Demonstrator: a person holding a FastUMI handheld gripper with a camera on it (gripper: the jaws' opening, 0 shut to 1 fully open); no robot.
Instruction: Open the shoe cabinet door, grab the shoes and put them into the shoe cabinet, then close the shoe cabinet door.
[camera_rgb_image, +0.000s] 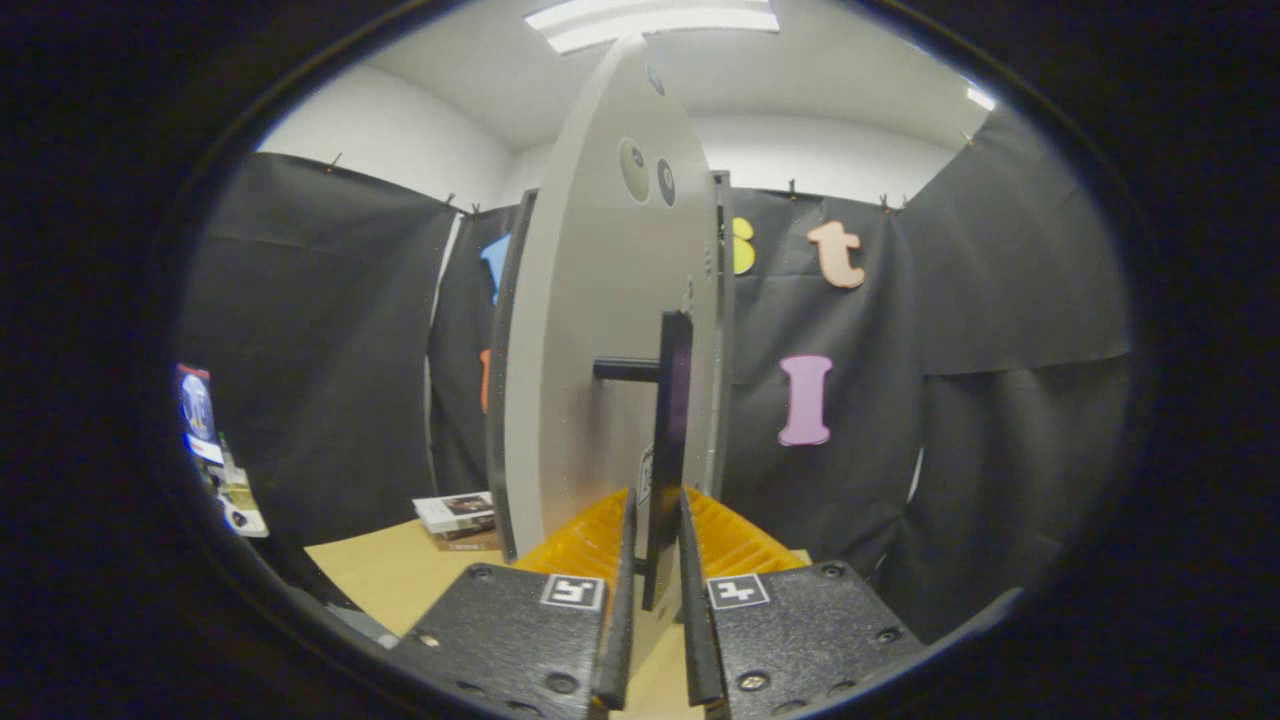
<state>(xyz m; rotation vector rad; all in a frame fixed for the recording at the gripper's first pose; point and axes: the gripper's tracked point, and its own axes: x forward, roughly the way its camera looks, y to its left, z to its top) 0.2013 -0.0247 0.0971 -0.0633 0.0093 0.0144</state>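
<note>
In the gripper view, my jaws (655, 600) stand closed down to a narrow slot around the lower end of the black door handle (668, 440); both pads look pressed against its sides, so I judge I am gripping it, though the contact itself is hard to see in the dark gap. The handle's long axis runs upright, straight up from between my jaws, and a short black post joins it leftwards to the grey cabinet door (600, 330), which I see nearly edge-on, rising tall just beyond my fingers (617, 600). The door face lies to the left of the handle, its hinge-side frame to the right and farther off; any swing of the door must therefore carry the handle sideways, not toward or away along my fingers. On the wooden bench (380, 570), far left, rest a few stacked books (457, 515); their covers are too small to read. Each finger block carries a square black-and-white marker, no words. I cannot make out the shoes.
</note>
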